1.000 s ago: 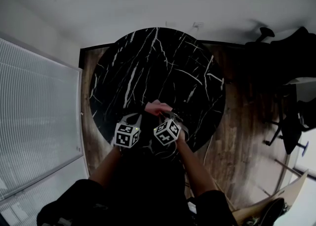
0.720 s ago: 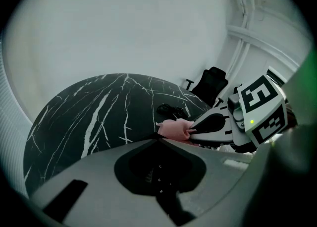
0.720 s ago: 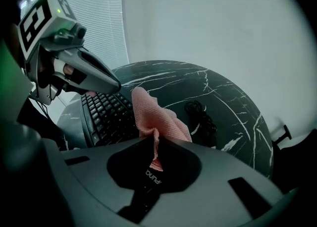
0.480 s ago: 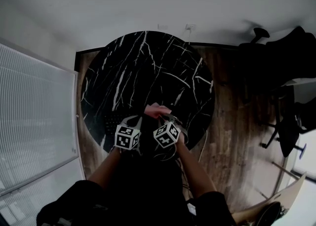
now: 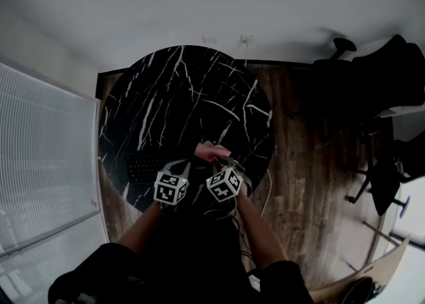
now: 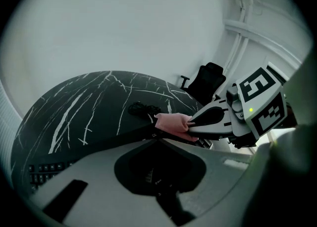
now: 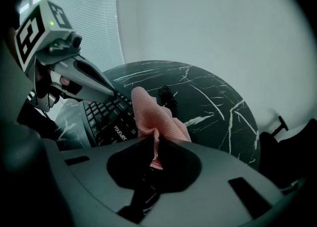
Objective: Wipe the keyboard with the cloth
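Nearest, the right claw is clamped on the pink cloth, which stands up in a crumpled fold out of its closed tips. That grip looks the same as a second ago. The left claw has its jaws drawn together with nothing between them, and its tip lies just beside the cloth without touching it. Both claws sit at the lower middle of the head view, as before. What has changed is the scene beyond them. The black keyboard, not visible a second ago, now shows at the lower left of the round marbled table, just left of the left claw. The table itself has slid from the centre of the frame toward the left. A dark coiled cable lies further back on the table. This suggests the person has moved to bring the cloth to the keyboard's right end. The cloth seems raised off the keys, so wiping has probably not begun.
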Tool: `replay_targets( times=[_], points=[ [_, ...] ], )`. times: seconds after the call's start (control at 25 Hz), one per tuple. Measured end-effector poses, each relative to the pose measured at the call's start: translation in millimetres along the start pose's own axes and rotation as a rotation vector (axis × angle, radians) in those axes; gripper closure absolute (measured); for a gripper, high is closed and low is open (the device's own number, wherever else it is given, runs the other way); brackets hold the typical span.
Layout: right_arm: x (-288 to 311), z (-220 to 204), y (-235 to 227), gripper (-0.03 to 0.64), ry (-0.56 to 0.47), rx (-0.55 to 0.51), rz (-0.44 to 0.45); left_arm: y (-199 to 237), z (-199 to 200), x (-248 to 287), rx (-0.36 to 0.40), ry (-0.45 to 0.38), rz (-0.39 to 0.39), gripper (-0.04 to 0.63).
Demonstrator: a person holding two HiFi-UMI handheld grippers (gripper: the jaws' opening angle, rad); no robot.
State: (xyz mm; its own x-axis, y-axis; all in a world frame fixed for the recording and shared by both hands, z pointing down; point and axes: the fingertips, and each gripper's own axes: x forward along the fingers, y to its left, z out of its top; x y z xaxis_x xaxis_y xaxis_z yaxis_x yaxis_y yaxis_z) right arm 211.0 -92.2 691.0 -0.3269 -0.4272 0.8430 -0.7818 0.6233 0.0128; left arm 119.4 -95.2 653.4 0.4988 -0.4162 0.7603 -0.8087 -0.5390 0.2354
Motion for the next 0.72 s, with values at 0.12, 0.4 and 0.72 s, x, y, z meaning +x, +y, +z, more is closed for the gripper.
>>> replay_targets(
  times=[0.12, 0.4, 0.72],
  points=[
    [-6, -10, -11, 0.603, -0.012, 0.024, -0.012, -12, 0, 2, 0.021, 0.007, -0.006, 0.595],
    [-12, -26, -22, 0.603, -0.034, 0.102, -0.030, -29, -5, -9, 0.067, 0.030, -0.011, 0.595],
    [-40, 18, -16, 0.607, -0.244, 0.239, -0.065, -22, 7, -43, 0.079, -0.046, 0.007, 0.595]
  ],
)
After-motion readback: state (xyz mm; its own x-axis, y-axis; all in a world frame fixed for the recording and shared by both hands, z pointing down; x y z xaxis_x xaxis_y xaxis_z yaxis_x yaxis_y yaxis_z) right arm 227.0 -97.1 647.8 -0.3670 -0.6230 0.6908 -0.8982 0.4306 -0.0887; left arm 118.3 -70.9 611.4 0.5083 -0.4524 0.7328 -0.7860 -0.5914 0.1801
